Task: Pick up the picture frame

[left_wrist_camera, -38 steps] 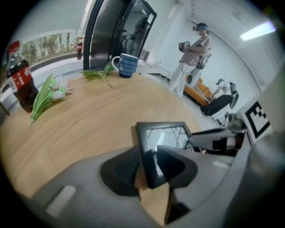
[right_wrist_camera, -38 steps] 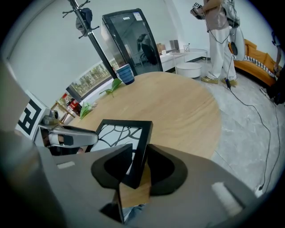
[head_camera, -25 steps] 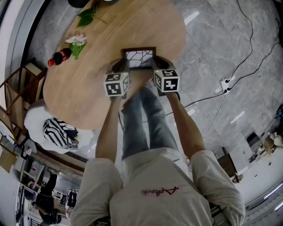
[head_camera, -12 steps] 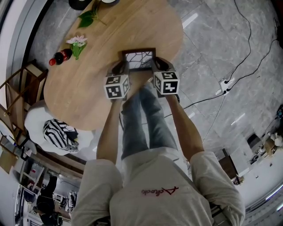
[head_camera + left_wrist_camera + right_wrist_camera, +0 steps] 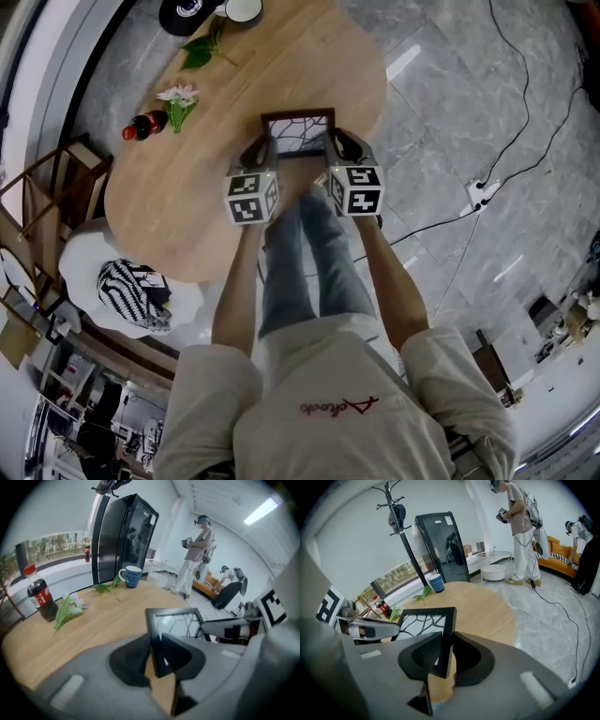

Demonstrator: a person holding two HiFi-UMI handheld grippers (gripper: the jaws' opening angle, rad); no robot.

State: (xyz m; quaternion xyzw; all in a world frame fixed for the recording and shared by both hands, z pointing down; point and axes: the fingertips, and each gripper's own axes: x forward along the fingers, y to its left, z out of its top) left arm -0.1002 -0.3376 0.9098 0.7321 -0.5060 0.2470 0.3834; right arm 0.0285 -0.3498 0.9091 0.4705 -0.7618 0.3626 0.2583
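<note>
Wooden tabletop [image 5: 187, 211] beneath | left gripper [image 5: 262, 151] and right gripper [image 5: 337, 144] clamp picture frame [image 5: 298, 126] between them, right jaws just tightened | frame looks lifted clear: pickup nearly complete

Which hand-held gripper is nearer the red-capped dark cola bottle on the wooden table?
Left. The left hand-held gripper clamps the black picture frame's edge facing the red-capped dark cola bottle; the right hand-held gripper clamps the frame's opposite edge, farther away.
</note>
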